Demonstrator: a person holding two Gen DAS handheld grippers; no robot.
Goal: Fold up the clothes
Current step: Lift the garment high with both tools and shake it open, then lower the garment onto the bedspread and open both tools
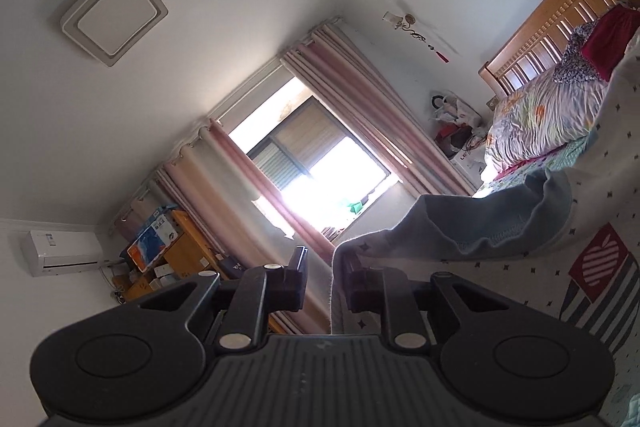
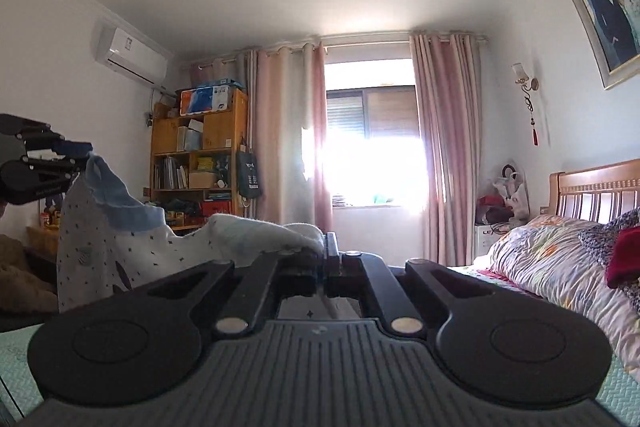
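Both grippers held 1 white star-print shirt (image 2: 132, 251) aloft — left gripper (image 1: 326, 277) and right gripper (image 2: 326, 259) fingers clamped on its edge.

We look along both grippers toward the window (image 2: 372, 143), our left view rolled sideways, both sharing curtains (image 1: 352, 87) and bed (image 2: 560, 259).

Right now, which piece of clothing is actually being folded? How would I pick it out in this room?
Start at the sunlit window with pink curtains, then look down in front of it, beside the wooden bed. There a white shirt hangs between the two black tools, each pinching an edge. Its tiny dark star print and pale blue collar set it apart from the flowered quilt and the red cloth on the bed.
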